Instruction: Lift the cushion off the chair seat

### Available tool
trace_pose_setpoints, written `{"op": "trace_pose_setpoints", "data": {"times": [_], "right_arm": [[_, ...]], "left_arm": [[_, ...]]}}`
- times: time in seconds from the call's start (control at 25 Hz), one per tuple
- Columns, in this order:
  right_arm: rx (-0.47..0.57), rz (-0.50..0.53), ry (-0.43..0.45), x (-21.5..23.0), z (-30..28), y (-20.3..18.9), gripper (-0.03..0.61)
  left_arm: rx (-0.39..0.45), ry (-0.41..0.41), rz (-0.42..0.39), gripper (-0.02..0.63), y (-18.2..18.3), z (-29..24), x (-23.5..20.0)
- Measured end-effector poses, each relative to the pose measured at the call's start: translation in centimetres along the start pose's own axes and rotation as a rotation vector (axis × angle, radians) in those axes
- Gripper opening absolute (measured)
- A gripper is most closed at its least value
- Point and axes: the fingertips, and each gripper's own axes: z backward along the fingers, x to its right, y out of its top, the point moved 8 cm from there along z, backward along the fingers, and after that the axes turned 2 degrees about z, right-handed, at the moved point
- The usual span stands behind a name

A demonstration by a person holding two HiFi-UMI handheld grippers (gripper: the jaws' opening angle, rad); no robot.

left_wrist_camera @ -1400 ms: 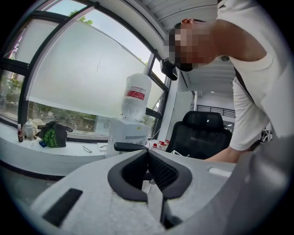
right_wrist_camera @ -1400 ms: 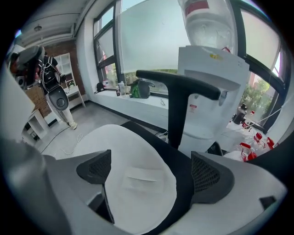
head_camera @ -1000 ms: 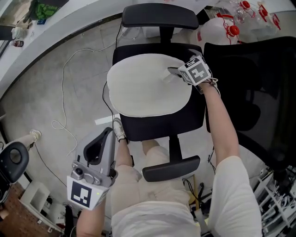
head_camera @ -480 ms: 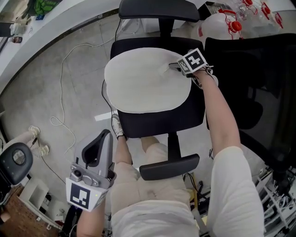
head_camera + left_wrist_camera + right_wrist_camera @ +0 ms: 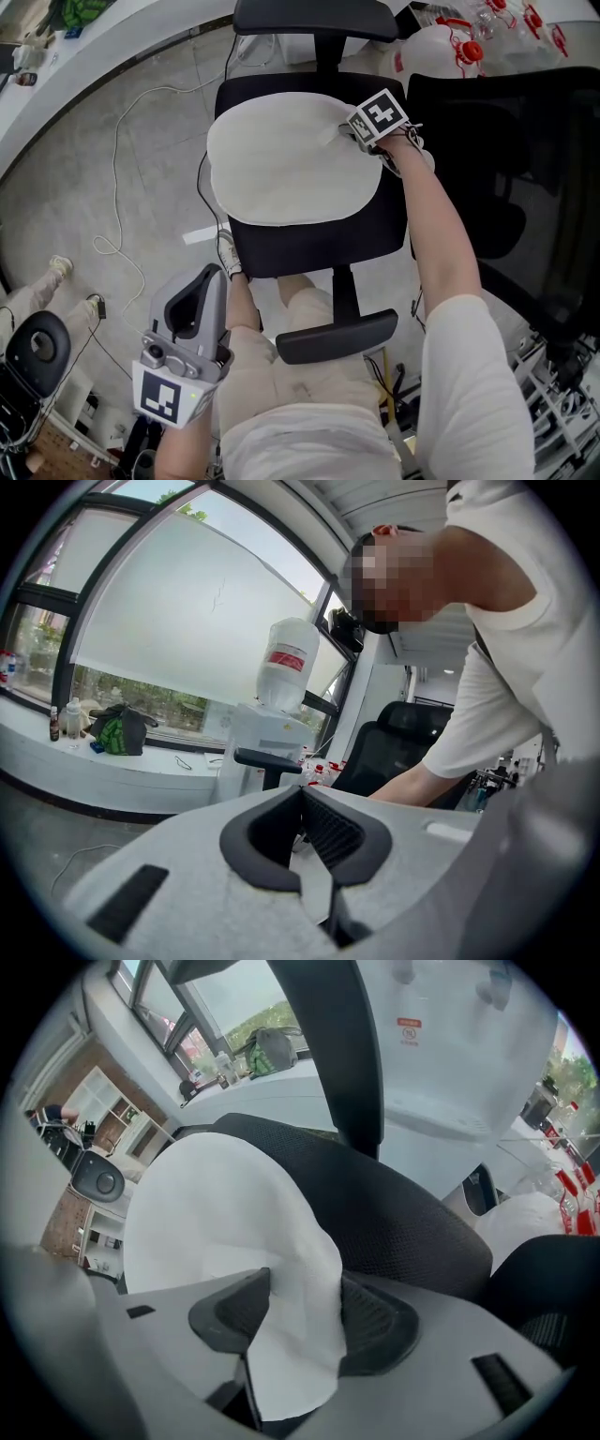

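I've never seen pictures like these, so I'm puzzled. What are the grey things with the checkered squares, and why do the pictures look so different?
A person holds a grey pinching tool, called a gripper, in each hand. One picture comes from a camera on the person's head, looking down. The two round pictures come from little cameras that ride on the grippers and look along their jaws. Below the person stands a black chair with a white cushion lying on its seat. The right gripper is closing its jaws on the cushion's edge, and the cloth bunches up between them. The left gripper hangs low beside the person's leg, shut, with nothing in it.
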Motion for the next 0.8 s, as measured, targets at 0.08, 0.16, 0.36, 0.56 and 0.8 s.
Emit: {"op": "trace_pose_setpoints", "data": {"times": [0.08,0.16,0.36,0.56,0.8], "right_arm": [[0.020,-0.019,0.017,-0.5,-0.1,-0.3,0.172],[0.044,-0.030,0.011,-1.0,-0.2,-0.5,0.131],[0.065,-0.042,-0.023,-2.0,0.5,-0.9,0.073],[0.107,-0.092,-0.037,-3.5,2.6,-1.2,0.060],[0.155,-0.139,-0.047,-6.9,6.1,-2.5,0.060]], "left_arm": [[0.033,0.000,0.009,0.015,0.5,-0.3,-0.1],[0.024,0.000,-0.013,0.015,0.5,-0.2,-0.2],[-0.017,-0.025,-0.036,0.015,0.4,0.6,-0.8],[0.001,-0.059,-0.026,0.015,1.3,1.3,-0.6],[0.025,-0.073,-0.002,0.015,1.4,3.4,-1.2]]}}
